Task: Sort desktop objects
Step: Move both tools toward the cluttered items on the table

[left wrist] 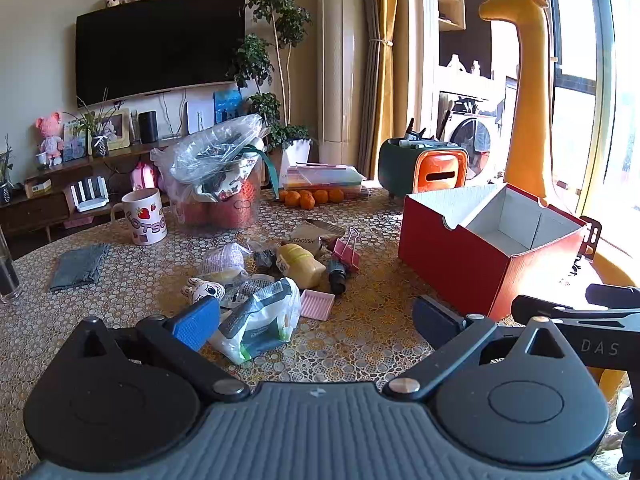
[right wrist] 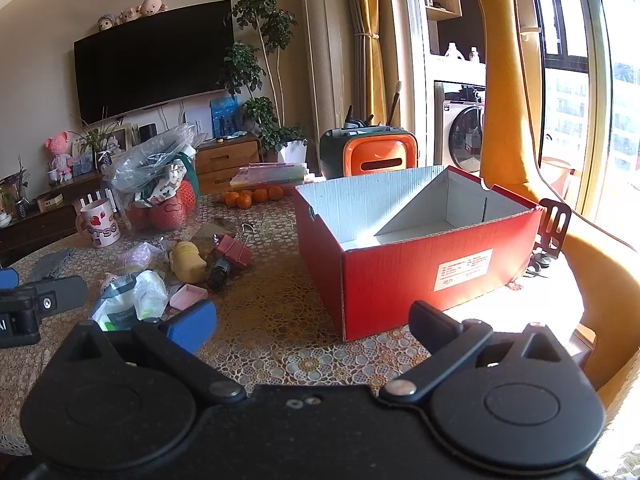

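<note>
A pile of small objects lies mid-table: a white and grey plastic packet (left wrist: 260, 320), a pink tray (left wrist: 317, 304), a yellow bottle (left wrist: 301, 265), a dark small bottle (left wrist: 337, 274), a pink binder clip (left wrist: 346, 251) and a small plush toy (left wrist: 202, 290). An open red cardboard box (left wrist: 492, 240) with a divider stands to the right; it also shows in the right wrist view (right wrist: 420, 276). My left gripper (left wrist: 316, 320) is open and empty just before the packet. My right gripper (right wrist: 312, 322) is open and empty in front of the box's near corner.
A strawberry mug (left wrist: 144, 218), a grey cloth (left wrist: 78, 266), a plastic bag over red fruit (left wrist: 218, 184), oranges (left wrist: 310, 197), a stack of folders (left wrist: 324, 178) and an orange-green pen holder (left wrist: 424, 168) stand further back. A yellow giraffe (left wrist: 528, 92) stands at the right by the window.
</note>
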The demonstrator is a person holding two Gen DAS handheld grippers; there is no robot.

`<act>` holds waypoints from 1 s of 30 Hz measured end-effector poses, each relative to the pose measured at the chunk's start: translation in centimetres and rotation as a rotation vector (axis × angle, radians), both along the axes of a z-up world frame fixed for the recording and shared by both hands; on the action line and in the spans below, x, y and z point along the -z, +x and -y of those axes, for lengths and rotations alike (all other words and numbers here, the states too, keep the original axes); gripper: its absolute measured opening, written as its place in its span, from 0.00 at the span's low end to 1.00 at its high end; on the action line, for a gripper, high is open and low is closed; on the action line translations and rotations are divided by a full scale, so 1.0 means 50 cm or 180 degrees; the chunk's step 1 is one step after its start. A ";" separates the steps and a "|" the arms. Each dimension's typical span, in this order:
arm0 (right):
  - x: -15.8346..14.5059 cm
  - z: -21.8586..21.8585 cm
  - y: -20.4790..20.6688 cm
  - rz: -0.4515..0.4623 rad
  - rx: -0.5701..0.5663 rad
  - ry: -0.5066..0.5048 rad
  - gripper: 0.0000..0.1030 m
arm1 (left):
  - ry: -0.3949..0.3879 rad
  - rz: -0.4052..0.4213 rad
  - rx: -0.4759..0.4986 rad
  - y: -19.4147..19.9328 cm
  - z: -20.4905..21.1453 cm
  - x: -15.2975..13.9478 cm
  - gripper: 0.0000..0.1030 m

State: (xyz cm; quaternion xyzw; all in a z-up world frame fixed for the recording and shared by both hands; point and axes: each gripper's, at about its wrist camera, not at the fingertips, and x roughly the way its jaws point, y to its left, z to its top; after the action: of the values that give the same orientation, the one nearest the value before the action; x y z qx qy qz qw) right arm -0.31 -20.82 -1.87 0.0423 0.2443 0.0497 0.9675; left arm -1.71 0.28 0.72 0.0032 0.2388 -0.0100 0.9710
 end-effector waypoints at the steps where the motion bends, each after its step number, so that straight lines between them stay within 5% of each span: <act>1: -0.001 -0.001 0.000 0.0008 -0.0016 0.0007 1.00 | -0.0014 -0.0008 0.0001 0.001 -0.002 0.000 1.00; 17: 0.010 -0.039 0.030 0.0009 -0.0217 -0.0014 1.00 | -0.0036 -0.0036 -0.0034 0.030 -0.025 0.024 1.00; 30: 0.033 -0.117 0.140 -0.0025 -0.0571 -0.0191 0.99 | -0.0043 -0.0247 -0.0076 0.097 -0.075 0.088 1.00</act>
State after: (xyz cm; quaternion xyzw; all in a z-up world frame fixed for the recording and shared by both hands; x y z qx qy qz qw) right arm 6.70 -14.96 -3.54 -0.0086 0.2523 0.1286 0.9590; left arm 3.12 4.01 -3.67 -0.0066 0.2763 -0.0002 0.9611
